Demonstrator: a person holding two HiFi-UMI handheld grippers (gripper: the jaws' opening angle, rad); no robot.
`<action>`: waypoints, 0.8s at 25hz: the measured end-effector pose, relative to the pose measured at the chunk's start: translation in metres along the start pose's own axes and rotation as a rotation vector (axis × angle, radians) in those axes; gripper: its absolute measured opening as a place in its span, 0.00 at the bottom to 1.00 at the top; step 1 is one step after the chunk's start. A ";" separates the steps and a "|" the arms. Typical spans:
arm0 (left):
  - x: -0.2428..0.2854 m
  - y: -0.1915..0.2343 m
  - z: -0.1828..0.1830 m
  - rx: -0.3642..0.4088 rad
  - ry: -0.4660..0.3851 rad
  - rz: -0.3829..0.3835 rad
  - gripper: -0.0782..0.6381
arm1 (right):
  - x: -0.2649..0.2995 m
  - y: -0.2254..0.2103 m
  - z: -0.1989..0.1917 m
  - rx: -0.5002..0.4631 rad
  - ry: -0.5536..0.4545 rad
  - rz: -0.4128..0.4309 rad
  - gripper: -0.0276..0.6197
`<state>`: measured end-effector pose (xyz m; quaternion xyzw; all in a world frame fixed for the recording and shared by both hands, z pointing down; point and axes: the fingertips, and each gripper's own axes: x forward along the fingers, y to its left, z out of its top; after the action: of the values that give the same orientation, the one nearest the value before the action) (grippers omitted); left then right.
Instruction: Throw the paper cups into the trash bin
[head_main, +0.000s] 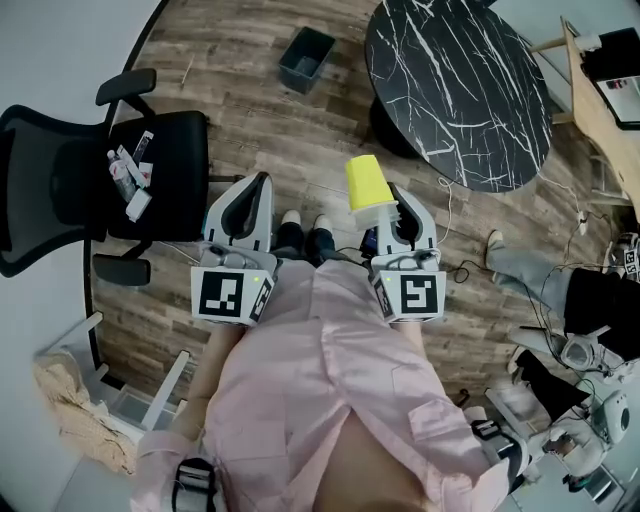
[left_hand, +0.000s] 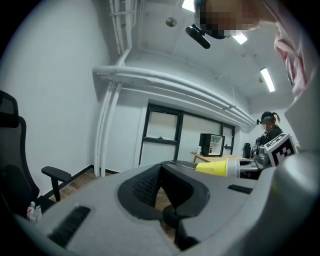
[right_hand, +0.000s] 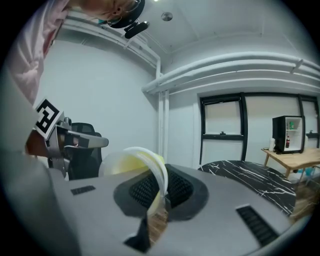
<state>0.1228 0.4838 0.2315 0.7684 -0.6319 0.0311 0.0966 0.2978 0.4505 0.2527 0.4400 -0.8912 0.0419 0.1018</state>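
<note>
- Yellow cup (head_main: 368, 185) is pinched by its rim in the right gripper (head_main: 388, 212). Its jaws are closed on the thin cup wall, seen close up in the right gripper view, where the white rim (right_hand: 150, 167) runs down between them.
- Cup's long side points forward, away from the person. The closed bottom is the far end and the open mouth is at the jaws.
- Left gripper (head_main: 250, 200) is just beside, at the same height. Its jaws are together with nothing in them. From its view the cup (left_hand: 216, 167) shows off to the right, lying sideways.
- Wood floor (head_main: 250, 110) in front of the feet is open, so I think there is room to step ahead.
- Black chair (head_main: 100, 180) with small things on its seat stands to the left. The round black table (head_main: 460, 90) stands to the right. The free path runs between them.
- Bin (head_main: 306, 58) is far ahead on the floor, a bit left of the cup, mouth up. It is well apart from both grippers, so the cup must likely be carried forward and a little left before letting go.
</note>
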 end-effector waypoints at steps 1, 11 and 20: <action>0.001 -0.001 0.000 0.001 -0.001 0.003 0.13 | -0.001 -0.002 0.000 0.000 -0.001 0.002 0.10; 0.009 -0.027 -0.001 -0.006 -0.014 0.039 0.13 | -0.010 -0.030 0.000 0.023 -0.039 0.038 0.10; 0.003 -0.040 -0.016 -0.043 -0.003 0.087 0.13 | -0.022 -0.047 -0.012 0.084 -0.033 0.083 0.10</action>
<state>0.1641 0.4912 0.2433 0.7380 -0.6653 0.0208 0.1106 0.3497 0.4410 0.2585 0.4073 -0.9077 0.0760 0.0668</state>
